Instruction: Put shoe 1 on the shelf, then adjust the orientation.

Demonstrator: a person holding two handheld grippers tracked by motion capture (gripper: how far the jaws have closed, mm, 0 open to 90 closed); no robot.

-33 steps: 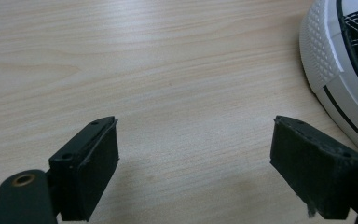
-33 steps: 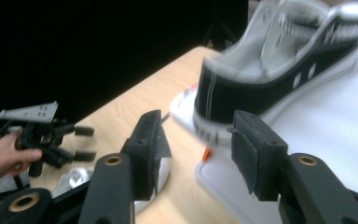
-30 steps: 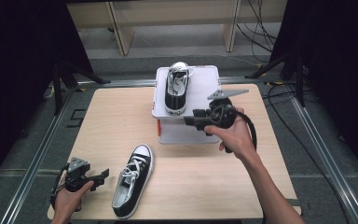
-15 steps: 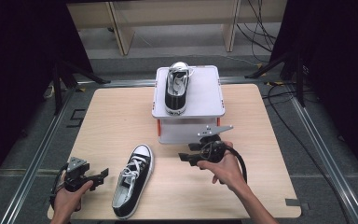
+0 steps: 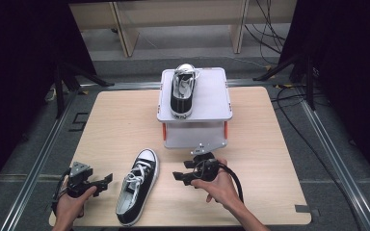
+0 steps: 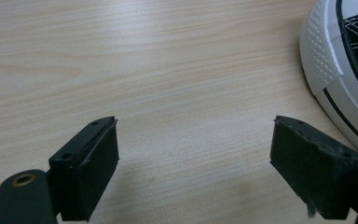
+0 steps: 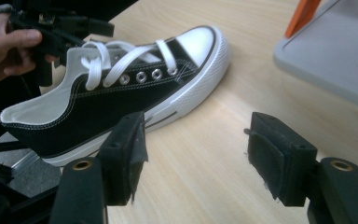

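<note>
Holding both grippers low over the table (image 5: pixel 125 120), your left gripper (image 5: pixel 107 179) and right gripper (image 5: pixel 178 175) are flanking the black sneaker (image 5: pixel 136 185), fingers apart, gripping nothing.

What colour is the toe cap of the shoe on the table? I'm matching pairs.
White, on a black shoe; the right gripper view shows it best.

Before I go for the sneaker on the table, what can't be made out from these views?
- Sneaker on the table: left gripper view, all but the toe rubber cut off by the right edge.
- Its heel: right gripper view, partly hidden by darkness at left.
- Shelf under the grey stand: high view, interior hidden by the top plate.
</note>
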